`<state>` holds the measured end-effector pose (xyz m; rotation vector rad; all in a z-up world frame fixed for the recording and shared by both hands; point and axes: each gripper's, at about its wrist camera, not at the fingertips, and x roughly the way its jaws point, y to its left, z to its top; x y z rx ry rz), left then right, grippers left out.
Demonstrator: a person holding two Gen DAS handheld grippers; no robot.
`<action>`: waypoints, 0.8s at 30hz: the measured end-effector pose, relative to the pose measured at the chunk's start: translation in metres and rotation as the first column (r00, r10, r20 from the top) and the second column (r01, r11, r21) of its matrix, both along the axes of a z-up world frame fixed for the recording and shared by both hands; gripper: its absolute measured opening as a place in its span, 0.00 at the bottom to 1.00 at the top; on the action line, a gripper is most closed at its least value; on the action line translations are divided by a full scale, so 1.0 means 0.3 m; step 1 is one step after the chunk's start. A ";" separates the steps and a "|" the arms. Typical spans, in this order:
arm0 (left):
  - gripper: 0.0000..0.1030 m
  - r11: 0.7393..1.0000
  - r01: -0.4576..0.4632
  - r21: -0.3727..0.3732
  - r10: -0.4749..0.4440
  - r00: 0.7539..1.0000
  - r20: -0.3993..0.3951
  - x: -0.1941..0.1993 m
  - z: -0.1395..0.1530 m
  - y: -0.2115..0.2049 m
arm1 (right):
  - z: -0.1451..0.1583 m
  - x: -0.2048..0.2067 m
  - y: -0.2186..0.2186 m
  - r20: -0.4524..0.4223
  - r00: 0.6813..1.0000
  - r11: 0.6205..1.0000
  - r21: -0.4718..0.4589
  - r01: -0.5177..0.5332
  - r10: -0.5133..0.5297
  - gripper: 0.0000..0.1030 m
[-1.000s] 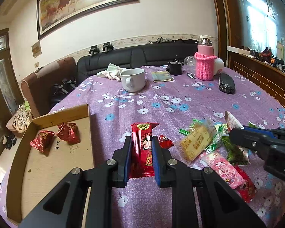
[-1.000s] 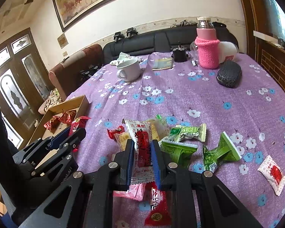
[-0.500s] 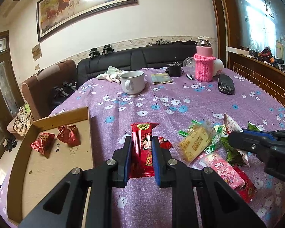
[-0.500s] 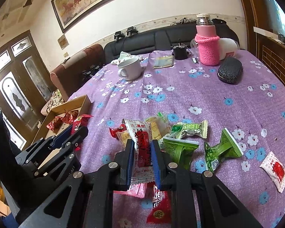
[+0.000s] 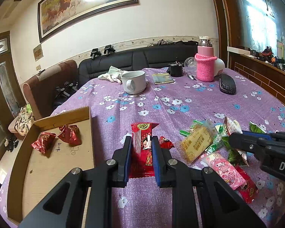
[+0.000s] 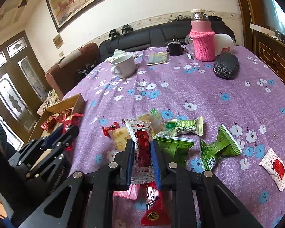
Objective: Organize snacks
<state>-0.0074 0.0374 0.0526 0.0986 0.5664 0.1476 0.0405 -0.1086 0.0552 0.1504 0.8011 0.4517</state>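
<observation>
L gripper (image 5: pixel 142 148) grips red pack (image 5: pixel 142 148); R gripper (image 6: pixel 142 153) grips white sachet (image 6: pixel 141 146). Carry L to box (image 5: pixel 64 163) lower left, drop flat.

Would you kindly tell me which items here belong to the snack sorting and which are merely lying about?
Job: red snack packet in left gripper; white-red packet in right gripper; cardboard box; green packets.
Lying about: white mug; pink bottle; black case.

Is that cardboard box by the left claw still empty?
No, two red foil-wrapped candies already lie inside the cardboard box, near its far end.
</observation>
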 end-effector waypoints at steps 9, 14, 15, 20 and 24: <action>0.19 1.000 0.019 -0.003 -0.019 1.000 0.007 -0.006 0.003 -0.012 | -0.005 0.009 0.001 0.001 1.000 1.000 -0.005 0.000 0.000 0.19; 0.19 1.000 0.008 -0.009 -0.008 1.000 0.009 -0.007 0.006 -0.007 | -0.004 0.003 0.001 0.006 1.000 1.000 -0.006 -0.001 0.001 0.19; 0.19 1.000 0.005 -0.010 -0.005 1.000 0.006 -0.005 0.005 -0.005 | -0.005 0.004 0.000 0.003 1.000 1.000 -0.005 -0.002 0.002 0.19; 0.19 1.000 0.006 -0.009 -0.005 1.000 0.005 -0.001 0.002 -0.004 | 0.004 -0.001 -0.006 0.002 1.000 1.000 0.007 0.001 -0.001 0.19; 0.19 1.000 0.007 0.003 -0.007 1.000 0.004 0.002 -0.004 -0.009 | 0.008 -0.007 -0.006 0.012 1.000 1.000 0.002 0.001 -0.001 0.19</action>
